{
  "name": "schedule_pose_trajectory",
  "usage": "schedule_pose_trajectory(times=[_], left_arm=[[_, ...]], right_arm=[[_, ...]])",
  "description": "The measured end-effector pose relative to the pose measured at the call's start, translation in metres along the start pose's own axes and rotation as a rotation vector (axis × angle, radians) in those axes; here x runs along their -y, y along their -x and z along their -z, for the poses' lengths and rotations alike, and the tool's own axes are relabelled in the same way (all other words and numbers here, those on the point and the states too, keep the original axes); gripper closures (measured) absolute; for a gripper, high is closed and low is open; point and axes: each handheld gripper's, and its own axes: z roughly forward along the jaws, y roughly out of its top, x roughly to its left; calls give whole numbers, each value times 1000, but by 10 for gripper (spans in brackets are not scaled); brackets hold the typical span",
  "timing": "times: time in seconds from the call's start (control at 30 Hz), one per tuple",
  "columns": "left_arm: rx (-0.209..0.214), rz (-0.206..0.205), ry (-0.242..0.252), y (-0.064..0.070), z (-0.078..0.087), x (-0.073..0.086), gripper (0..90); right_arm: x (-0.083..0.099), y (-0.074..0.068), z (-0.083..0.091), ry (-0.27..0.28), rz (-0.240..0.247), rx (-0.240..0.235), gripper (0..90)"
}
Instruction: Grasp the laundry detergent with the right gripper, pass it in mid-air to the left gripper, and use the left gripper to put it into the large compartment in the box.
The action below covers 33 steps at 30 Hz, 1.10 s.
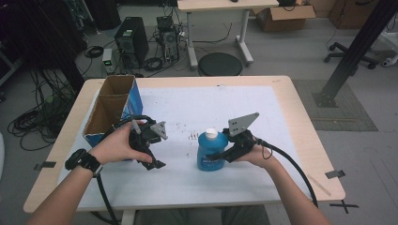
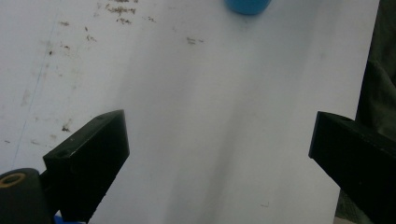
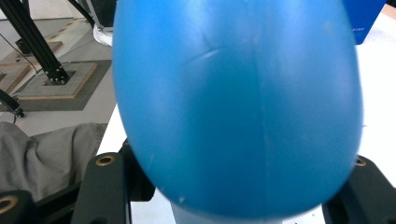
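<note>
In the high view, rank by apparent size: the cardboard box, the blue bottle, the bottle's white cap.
1. cardboard box, clearly largest.
2. blue bottle, held between the right gripper jaws.
3. white cap, smallest.

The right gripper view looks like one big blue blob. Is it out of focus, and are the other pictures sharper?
Right gripper view: the blue bottle sits so close between the right tongs that it looks soft and smeared. Left gripper view: the open left tongs are dark and slightly blurred over the evenly lit white sheet. High view: sharpest, with soft shadows.
</note>
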Motion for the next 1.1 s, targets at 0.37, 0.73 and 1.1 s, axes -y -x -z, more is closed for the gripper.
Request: schedule_pose_trajectory(times=[0.37, 0.73, 1.1], left_arm=[[3, 2, 4, 0, 2, 0, 56], [0, -7, 8, 0, 8, -4, 56], [-31, -19, 45, 2, 34, -15, 47]], right_arm=[[0, 1, 1, 3, 4, -1, 413], [-4, 1, 3, -14, -3, 8, 416], [-33, 5, 18, 13, 7, 12, 417]])
